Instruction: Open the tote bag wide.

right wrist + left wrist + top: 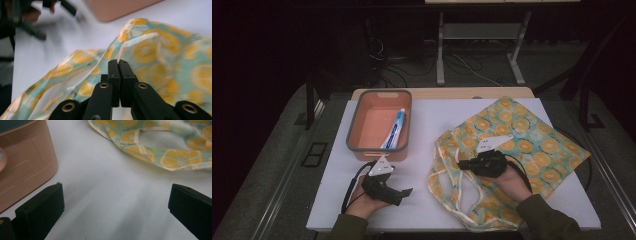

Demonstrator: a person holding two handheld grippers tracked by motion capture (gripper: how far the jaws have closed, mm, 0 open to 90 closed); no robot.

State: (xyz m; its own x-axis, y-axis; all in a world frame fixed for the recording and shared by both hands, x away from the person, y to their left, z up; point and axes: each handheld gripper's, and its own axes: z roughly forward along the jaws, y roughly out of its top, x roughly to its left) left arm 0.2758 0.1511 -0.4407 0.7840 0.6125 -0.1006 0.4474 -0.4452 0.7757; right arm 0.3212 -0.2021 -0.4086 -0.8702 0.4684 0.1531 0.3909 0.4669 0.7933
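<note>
A cloth bag (522, 140) printed with lemon slices on pale green lies on the right half of the white table (427, 200), its cream-edged handles loose at the front. My right gripper (462, 164) points left at the bag's left edge. In the right gripper view its jaws (118, 62) are pressed together on a cream strip of the bag (160, 50), lifting the cloth into a ridge. My left gripper (401, 182) rests low near the table's front, its jaws (116, 207) wide apart over bare table with nothing between them. The bag (150, 152) lies beyond them.
An orange bin (354, 120) with a grey rim stands at the back left and holds a blue-and-white toothpaste tube (396, 129). Its wall (25, 170) is close on the left of my left gripper. Dark floor, cables and a table frame lie beyond the table.
</note>
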